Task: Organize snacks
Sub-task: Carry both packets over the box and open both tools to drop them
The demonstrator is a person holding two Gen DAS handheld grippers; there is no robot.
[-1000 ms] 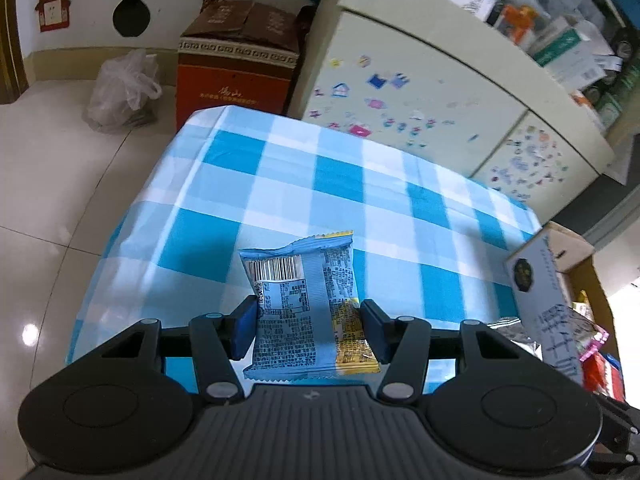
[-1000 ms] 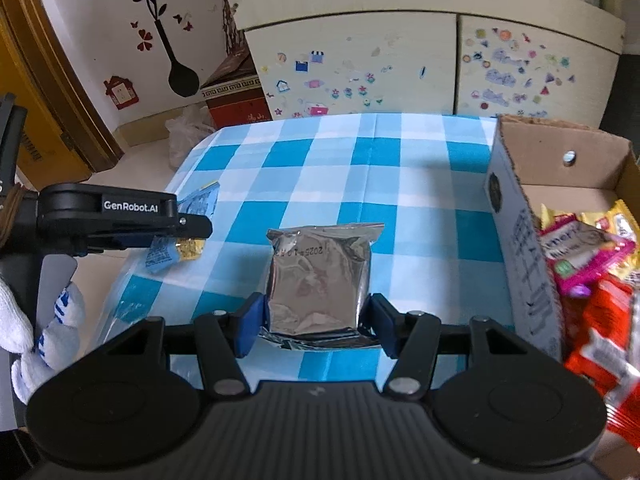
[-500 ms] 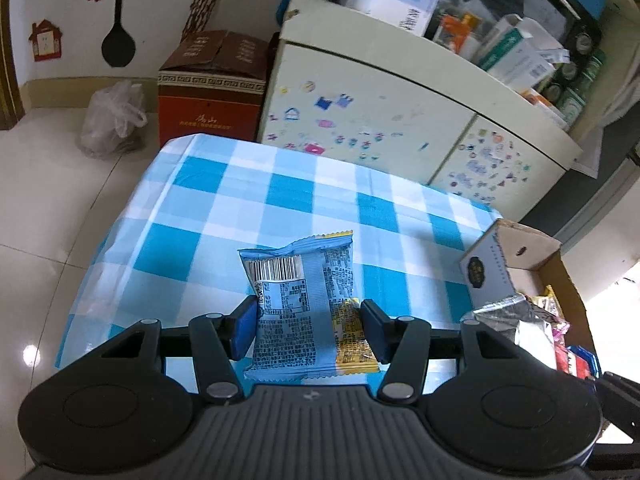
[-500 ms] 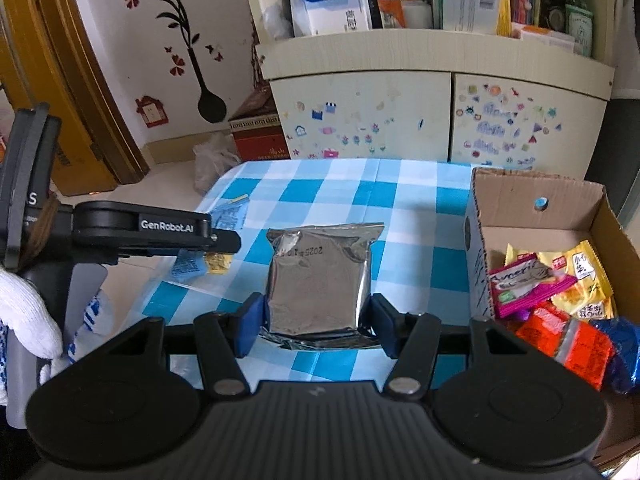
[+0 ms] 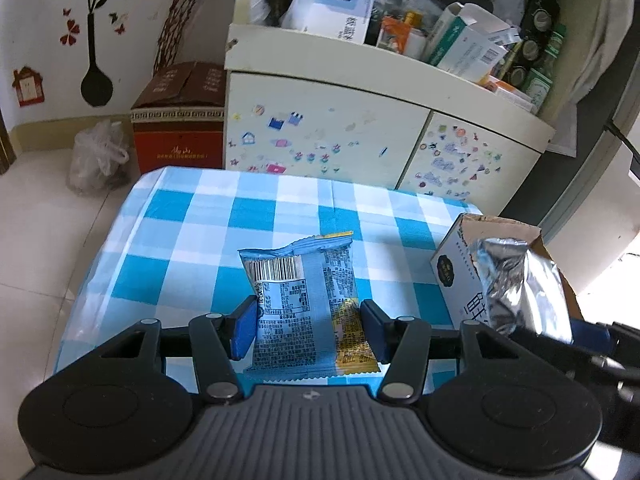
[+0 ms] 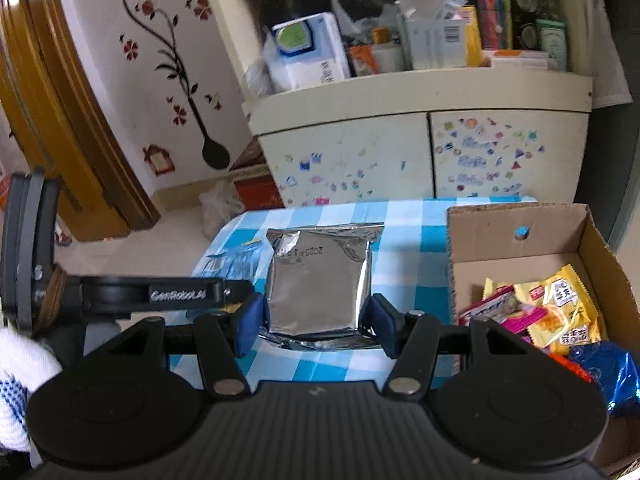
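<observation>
My left gripper (image 5: 308,326) is shut on a light-blue snack packet (image 5: 304,304) with a barcode and a yellow corner, held above the checked tablecloth (image 5: 200,232). My right gripper (image 6: 314,322) is shut on a silver foil packet (image 6: 320,280), also lifted off the table. In the left wrist view the foil packet (image 5: 524,288) hangs over the near corner of the cardboard box (image 5: 456,276). In the right wrist view the left gripper's black arm (image 6: 160,294) crosses at the left with the blue packet (image 6: 232,260) behind it.
The open cardboard box (image 6: 520,256) at the table's right end holds several coloured snack packets (image 6: 560,312). A cream cabinet (image 5: 360,136) with stickers stands behind the table, clutter on top. A brown carton (image 5: 180,120) and a plastic bag (image 5: 96,156) sit on the floor. A gloved hand (image 6: 20,380) shows low left.
Both grippers have risen with their packets still held, so the table looks smaller and farther. The foil packet has come into the left wrist view beside the box.
</observation>
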